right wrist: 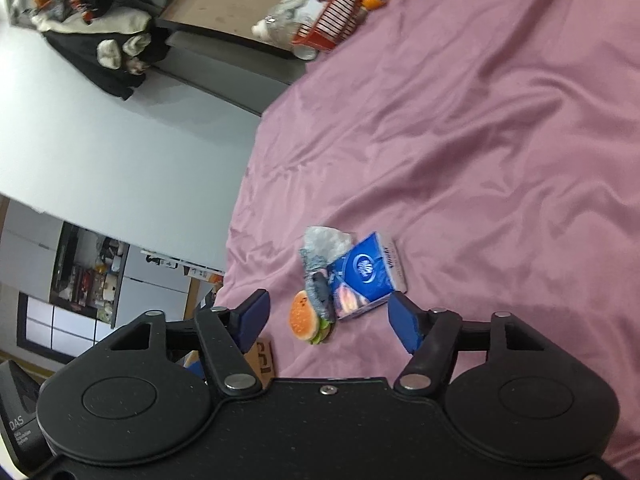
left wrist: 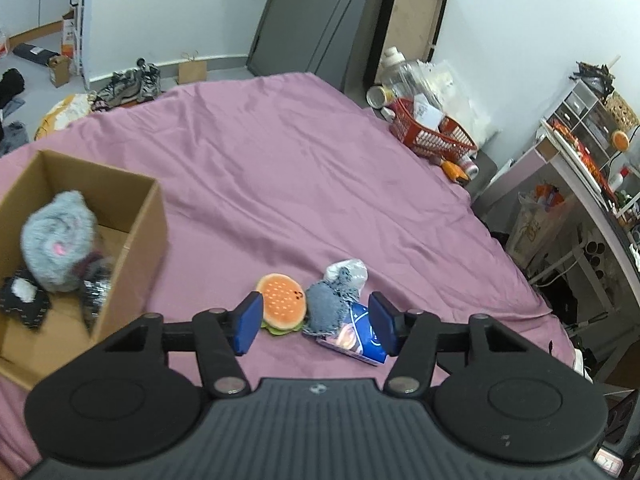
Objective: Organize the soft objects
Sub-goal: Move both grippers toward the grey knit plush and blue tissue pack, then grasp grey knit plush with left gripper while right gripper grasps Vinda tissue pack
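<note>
A plush hamburger [left wrist: 282,304] lies on the purple bed sheet [left wrist: 280,168], touching a grey knitted soft item [left wrist: 330,306] and a blue tissue pack [left wrist: 356,338]. A clear plastic wrap [left wrist: 347,270] lies behind them. My left gripper [left wrist: 316,326] is open and empty, just in front of this pile. A cardboard box [left wrist: 132,240] at the left holds a grey furry plush [left wrist: 58,240] and dark soft items [left wrist: 24,302]. In the right wrist view my right gripper [right wrist: 328,322] is open and empty, near the hamburger [right wrist: 306,318], grey item [right wrist: 320,284] and tissue pack [right wrist: 366,276].
A red basket [left wrist: 434,136] with jars and plastic stands at the bed's far right corner. Shelves and a desk [left wrist: 588,160] line the right side. Shoes [left wrist: 132,84] and boxes lie on the floor beyond the bed. The bed edge [right wrist: 240,216] runs along the left in the right wrist view.
</note>
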`<state>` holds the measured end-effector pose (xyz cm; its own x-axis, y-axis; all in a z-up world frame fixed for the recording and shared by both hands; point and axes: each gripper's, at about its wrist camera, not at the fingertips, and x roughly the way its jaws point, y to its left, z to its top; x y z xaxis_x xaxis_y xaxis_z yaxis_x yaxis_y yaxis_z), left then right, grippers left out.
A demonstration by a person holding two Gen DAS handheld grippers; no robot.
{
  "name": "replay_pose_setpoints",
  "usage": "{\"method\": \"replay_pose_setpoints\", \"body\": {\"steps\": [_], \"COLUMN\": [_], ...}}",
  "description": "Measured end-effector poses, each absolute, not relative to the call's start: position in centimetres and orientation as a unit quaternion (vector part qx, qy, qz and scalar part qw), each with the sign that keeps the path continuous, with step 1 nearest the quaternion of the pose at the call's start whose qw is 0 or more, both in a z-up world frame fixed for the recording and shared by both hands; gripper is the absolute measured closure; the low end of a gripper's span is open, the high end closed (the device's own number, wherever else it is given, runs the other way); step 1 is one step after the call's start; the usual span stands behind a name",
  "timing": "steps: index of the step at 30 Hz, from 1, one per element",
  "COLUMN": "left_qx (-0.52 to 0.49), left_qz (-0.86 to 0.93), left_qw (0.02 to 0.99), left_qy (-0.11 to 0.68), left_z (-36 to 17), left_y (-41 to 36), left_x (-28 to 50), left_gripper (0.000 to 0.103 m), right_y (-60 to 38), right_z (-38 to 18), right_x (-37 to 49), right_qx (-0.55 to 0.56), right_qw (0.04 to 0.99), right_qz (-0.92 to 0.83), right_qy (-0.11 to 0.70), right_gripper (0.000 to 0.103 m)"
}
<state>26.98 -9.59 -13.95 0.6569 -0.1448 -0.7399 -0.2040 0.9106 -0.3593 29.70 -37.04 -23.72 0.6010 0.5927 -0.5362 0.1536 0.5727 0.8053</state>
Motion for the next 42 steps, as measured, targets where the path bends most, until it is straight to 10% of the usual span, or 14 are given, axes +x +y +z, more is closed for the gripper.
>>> {"method": "replay_pose_setpoints", "body": {"steps": [29,33,42], "left_qx": [-0.202,-0.194,-0.171], "left_qz": [0.010,0.013,0.034], "left_qw": [0.843,0.845,0.853], "left_qy": [0.499,0.499,0.492], "left_z": [-23.2,-23.3,-23.4], "left_y": [-13.6,-13.7,-14.5], "left_x": [34.7,34.8,35.3], "left_gripper": [0.073,0.073,0.084], "right_y": [-36.8,-36.7,-36.8], "right_z": [-29.7,-29.8,-29.0], "right_x": [33.5,33.5,32.6], "right_qx": [0.487,0.474,0.466], "right_qw": [0.727,0.732,0.743], "right_qz": [0.131,0.118,0.126], "right_qy": [0.466,0.474,0.464], "right_gripper": [0.048,0.074,0.080]}}
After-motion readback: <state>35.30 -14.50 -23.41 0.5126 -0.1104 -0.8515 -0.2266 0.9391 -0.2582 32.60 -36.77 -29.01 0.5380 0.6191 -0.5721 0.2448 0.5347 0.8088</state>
